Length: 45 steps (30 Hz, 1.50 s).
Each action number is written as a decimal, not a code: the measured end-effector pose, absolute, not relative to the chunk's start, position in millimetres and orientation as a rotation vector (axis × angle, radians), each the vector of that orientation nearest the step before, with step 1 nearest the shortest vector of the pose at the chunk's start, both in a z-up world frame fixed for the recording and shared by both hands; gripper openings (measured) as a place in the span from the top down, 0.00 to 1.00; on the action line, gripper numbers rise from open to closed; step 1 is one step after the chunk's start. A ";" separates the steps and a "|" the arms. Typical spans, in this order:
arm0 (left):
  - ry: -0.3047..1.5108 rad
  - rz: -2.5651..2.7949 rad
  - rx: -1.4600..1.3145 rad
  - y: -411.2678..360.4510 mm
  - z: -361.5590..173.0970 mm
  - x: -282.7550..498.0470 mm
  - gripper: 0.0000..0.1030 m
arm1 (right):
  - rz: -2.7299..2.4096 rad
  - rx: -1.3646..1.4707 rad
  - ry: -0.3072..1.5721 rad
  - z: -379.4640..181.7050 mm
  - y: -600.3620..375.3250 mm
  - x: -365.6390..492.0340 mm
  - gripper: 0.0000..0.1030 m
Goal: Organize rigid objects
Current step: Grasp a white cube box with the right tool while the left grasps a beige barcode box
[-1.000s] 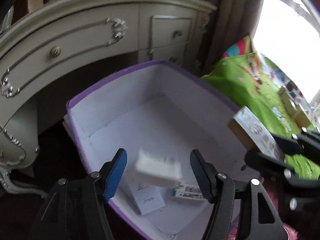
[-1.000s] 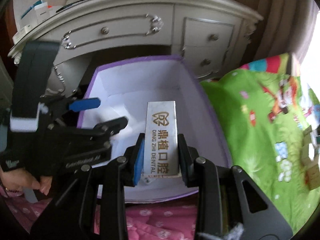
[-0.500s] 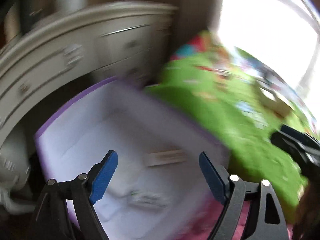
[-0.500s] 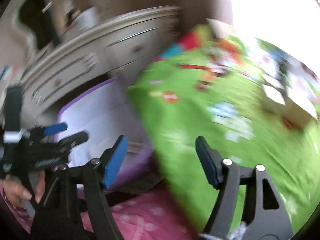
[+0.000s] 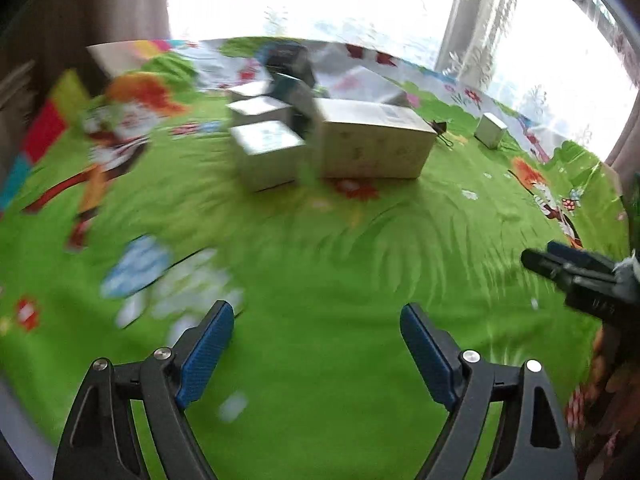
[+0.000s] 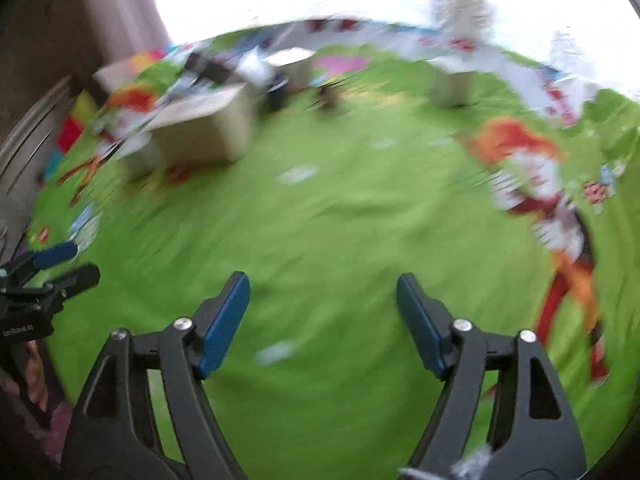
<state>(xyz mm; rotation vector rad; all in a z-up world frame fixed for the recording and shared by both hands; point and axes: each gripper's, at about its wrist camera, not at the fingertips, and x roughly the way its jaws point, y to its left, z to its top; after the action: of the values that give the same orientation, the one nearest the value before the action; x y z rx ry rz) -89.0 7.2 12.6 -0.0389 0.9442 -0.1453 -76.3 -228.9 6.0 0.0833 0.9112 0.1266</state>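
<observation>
Both views are motion-blurred. Several boxes lie at the far side of a green cartoon-print sheet: a large beige carton, a white box left of it, dark boxes behind, and a small box apart at the right. My left gripper is open and empty above bare sheet, well short of them. My right gripper is open and empty too; the carton is far to its upper left and the small box to its upper right.
A bright window and curtains stand behind the sheet. The right gripper's tips show at the right edge of the left wrist view; the left gripper's tips show at the left edge of the right wrist view.
Both grippers let their boxes go over the purple-rimmed storage box, opened, and swung right, away from it and the dresser, to face the boxes on the green sheet.
</observation>
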 end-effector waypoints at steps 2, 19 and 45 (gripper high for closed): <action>0.913 -0.122 0.015 -9.2 7.3 -71.5 0.14 | 0.068 0.070 0.907 2.8 -248.4 -56.6 0.17; 0.935 -0.135 0.066 -25.0 1.9 -58.1 0.00 | -0.035 0.026 0.904 -1.4 -314.9 139.1 0.63; 1.090 0.334 -0.550 -19.6 43.7 43.4 0.00 | 0.048 0.023 0.894 -0.2 -291.4 18.5 0.62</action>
<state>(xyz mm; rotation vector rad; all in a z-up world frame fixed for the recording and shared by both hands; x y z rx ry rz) 43.4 -19.6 43.7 -0.5497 1.0895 0.3338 18.5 -291.4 -0.2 0.0232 0.8941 0.0482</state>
